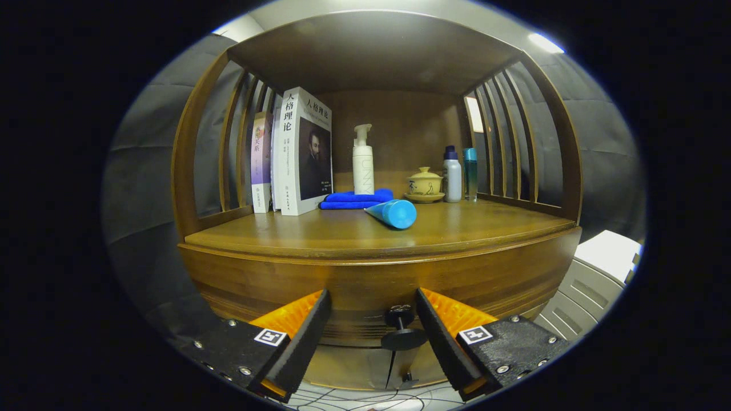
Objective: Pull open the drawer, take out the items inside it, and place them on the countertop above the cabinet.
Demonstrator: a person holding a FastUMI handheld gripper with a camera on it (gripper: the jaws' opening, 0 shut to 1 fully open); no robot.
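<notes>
- Hand-held gripper (373,311): fingers stood wide apart, holding nothing, level with the drawer front.
- Drawer knob (402,331): small dark round pull, between the two fingers and closer to the right one, touching neither.
- Drawer (365,288): curved wooden front just beyond the fingertips, flush with the cabinet; appeared closed, contents hidden.
- Table (320,231): the wooden top of the cabinet above the drawer, with slatted side rails and a wooden roof over it.
- Blue tube (393,213): lay on its side near the middle of the table, cap end toward the near edge.
- Blue cloth (356,199): folded, just behind the tube.
- White pump bottle (362,162): upright, behind the cloth.
- Books (294,151): several standing upright at the far left, the largest white one angled outward.
- Lidded cup (424,182): yellowish, on a saucer, right of the pump bottle.
- White bottle (452,176): dark cap, just right of the cup.
- Teal bottle (470,173): slender, beside the white bottle, nearest the right rails.
- White unit (594,279): stood to the right of the cabinet, apart from it.
</notes>
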